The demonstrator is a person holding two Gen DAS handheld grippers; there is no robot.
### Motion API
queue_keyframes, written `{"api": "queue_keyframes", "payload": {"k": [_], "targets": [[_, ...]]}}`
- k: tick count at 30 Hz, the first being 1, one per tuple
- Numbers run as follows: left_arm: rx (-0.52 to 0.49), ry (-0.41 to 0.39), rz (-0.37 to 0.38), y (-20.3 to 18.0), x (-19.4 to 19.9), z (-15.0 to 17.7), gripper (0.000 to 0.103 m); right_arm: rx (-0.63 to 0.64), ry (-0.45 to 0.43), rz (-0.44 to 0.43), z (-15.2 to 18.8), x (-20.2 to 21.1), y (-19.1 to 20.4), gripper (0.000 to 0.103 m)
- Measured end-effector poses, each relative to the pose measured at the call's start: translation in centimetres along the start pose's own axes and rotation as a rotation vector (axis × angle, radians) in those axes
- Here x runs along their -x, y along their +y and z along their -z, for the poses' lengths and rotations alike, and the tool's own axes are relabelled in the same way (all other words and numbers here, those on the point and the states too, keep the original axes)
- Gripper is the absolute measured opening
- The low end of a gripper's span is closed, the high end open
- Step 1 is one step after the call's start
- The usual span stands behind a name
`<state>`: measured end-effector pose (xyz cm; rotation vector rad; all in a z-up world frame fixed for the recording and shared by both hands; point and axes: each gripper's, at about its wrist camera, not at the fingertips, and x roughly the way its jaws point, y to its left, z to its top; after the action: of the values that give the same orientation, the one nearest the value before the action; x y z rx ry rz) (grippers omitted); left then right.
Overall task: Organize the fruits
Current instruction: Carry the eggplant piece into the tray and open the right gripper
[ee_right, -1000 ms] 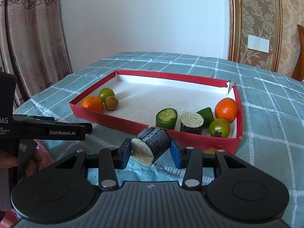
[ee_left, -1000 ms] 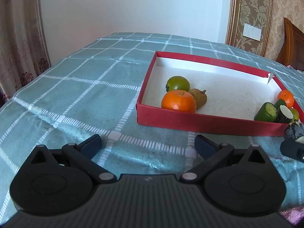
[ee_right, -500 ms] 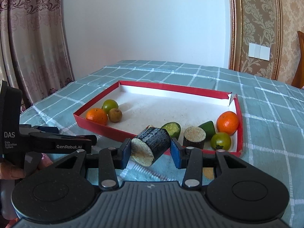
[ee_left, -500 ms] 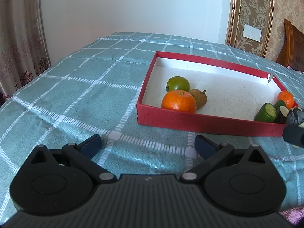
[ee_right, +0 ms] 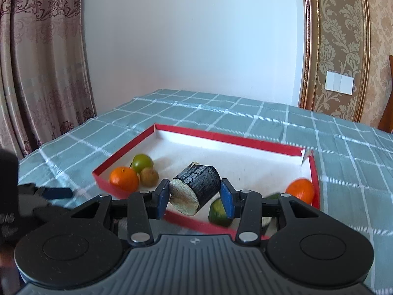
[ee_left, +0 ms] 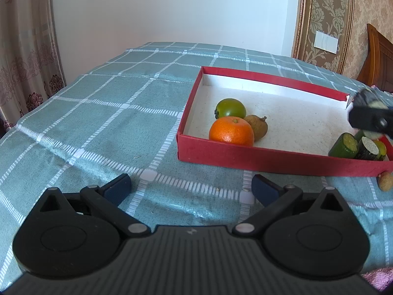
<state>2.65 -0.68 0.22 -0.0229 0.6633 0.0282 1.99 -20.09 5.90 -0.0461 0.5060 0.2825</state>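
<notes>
A red box [ee_left: 258, 157] with a white floor lies on the checked tablecloth. Near its left wall sit an orange [ee_left: 231, 131], a green fruit [ee_left: 230, 108] and a brown longan [ee_left: 256, 126]. My right gripper [ee_right: 195, 198] is shut on a dark eggplant chunk [ee_right: 196, 187] and holds it above the box's front wall [ee_right: 191, 223]; it shows at the right edge of the left wrist view [ee_left: 368, 116]. My left gripper [ee_left: 190, 186] is open and empty above the cloth in front of the box.
At the box's right end lie a green cucumber piece [ee_left: 345, 145], a dark eggplant slice [ee_left: 368, 148] and another orange [ee_right: 300, 190]. A small longan [ee_left: 385, 181] lies on the cloth outside the box's front right corner. Curtains hang at the left.
My right gripper has risen and moved forward with the eggplant chunk, from in front of the box to above its front wall. My left gripper has not moved.
</notes>
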Motion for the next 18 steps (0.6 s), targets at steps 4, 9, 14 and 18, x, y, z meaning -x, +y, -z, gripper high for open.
{"api": "queue_keyframes", "payload": {"k": [4, 9, 14, 18], "targets": [[0.0, 0.0, 0.0, 0.0, 0.0, 0.0, 0.103, 0.01, 0.001, 0.016, -0.6, -1.3, 0.1, 0.043], [0.002, 0.0, 0.002, 0.0, 0.0, 0.0, 0.103, -0.034, 0.016, 0.061, -1.3, -3.2, -1.8, 0.043], [0.002, 0.0, 0.001, 0.0, 0.0, 0.0, 0.103, -0.1, 0.053, 0.108, -1.3, -4.9, -4.6, 0.044], [0.003, 0.0, 0.002, 0.0, 0.0, 0.0, 0.103, -0.119, 0.082, 0.133, -1.1, -5.7, -5.7, 0.052]]}}
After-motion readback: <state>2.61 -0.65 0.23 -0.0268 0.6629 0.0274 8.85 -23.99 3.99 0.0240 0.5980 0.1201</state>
